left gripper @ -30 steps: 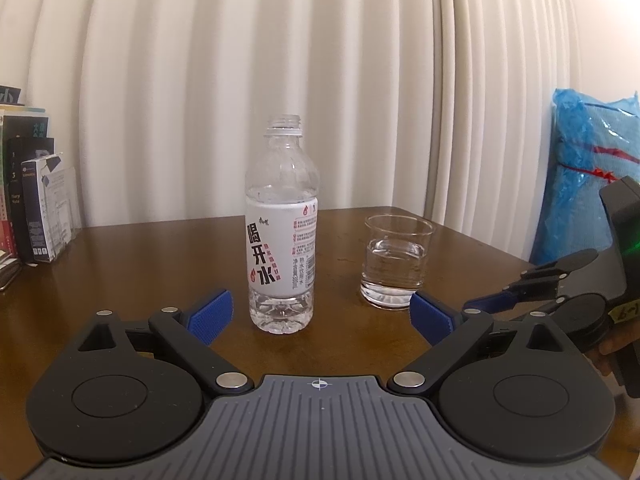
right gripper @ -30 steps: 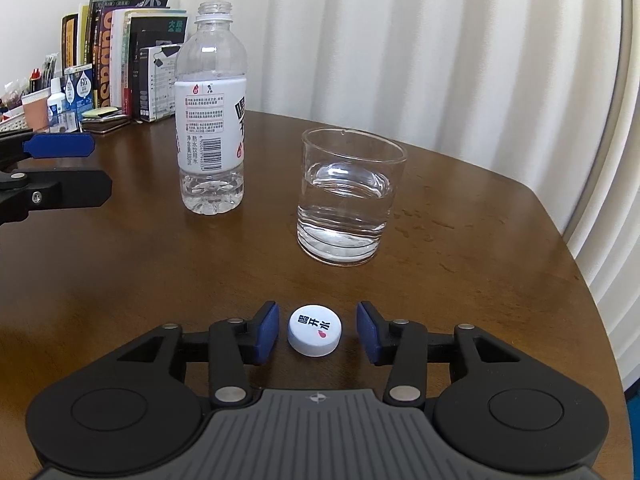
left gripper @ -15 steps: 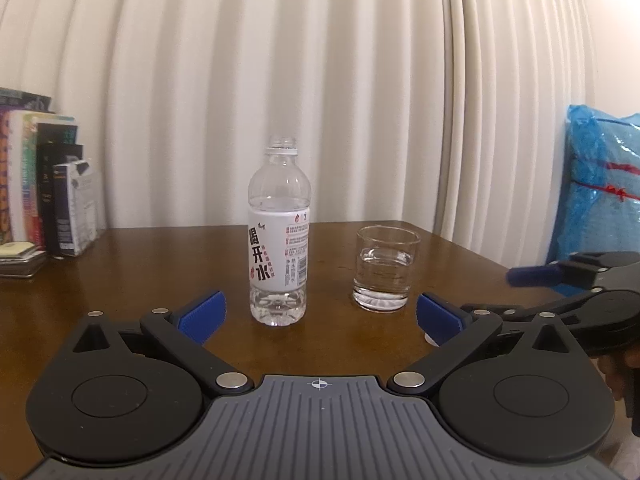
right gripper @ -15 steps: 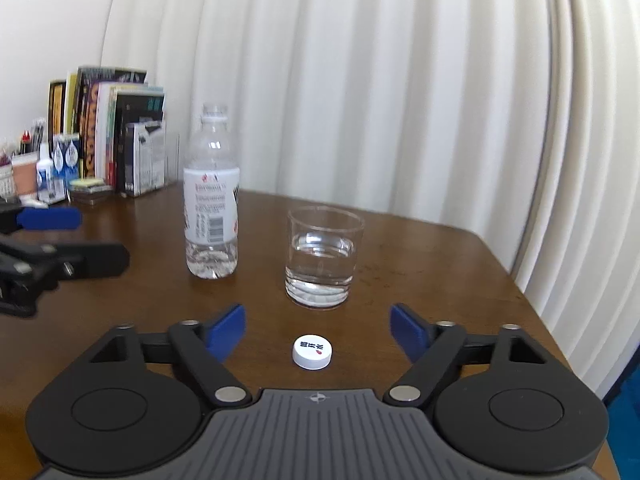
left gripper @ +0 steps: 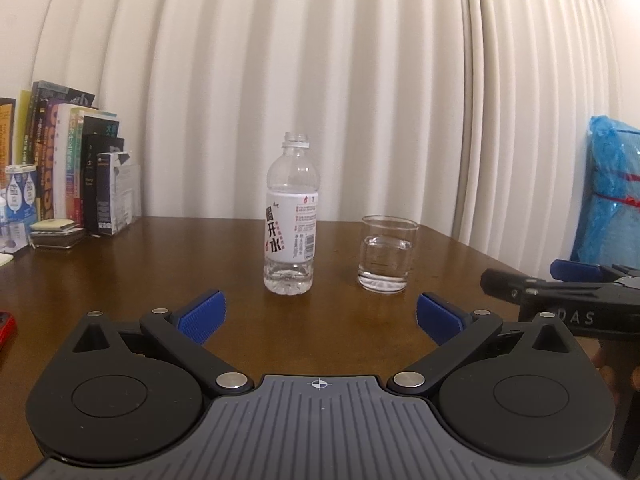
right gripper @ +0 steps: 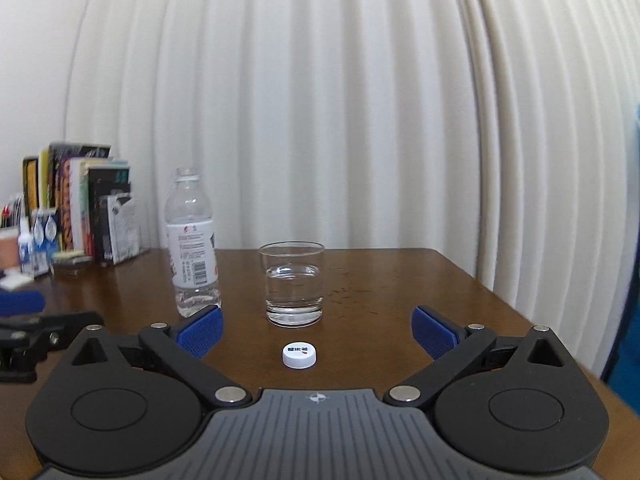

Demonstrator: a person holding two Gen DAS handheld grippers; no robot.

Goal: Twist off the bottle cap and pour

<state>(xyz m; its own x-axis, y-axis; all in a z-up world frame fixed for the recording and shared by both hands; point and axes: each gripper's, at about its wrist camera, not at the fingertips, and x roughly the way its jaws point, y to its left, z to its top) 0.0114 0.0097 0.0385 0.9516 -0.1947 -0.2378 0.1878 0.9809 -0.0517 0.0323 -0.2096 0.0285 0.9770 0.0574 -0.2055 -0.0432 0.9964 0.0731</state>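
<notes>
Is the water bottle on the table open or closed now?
Open. The bottle stands upright with a bare threaded neck, and its white cap lies on the table in front of the glass.

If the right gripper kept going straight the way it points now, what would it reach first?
Probably the white cap, lying on the table between the right gripper's open jaws; the glass stands just beyond it.

A home study: a wooden desk before white curtains, books stacked at ten o'clock.
</notes>
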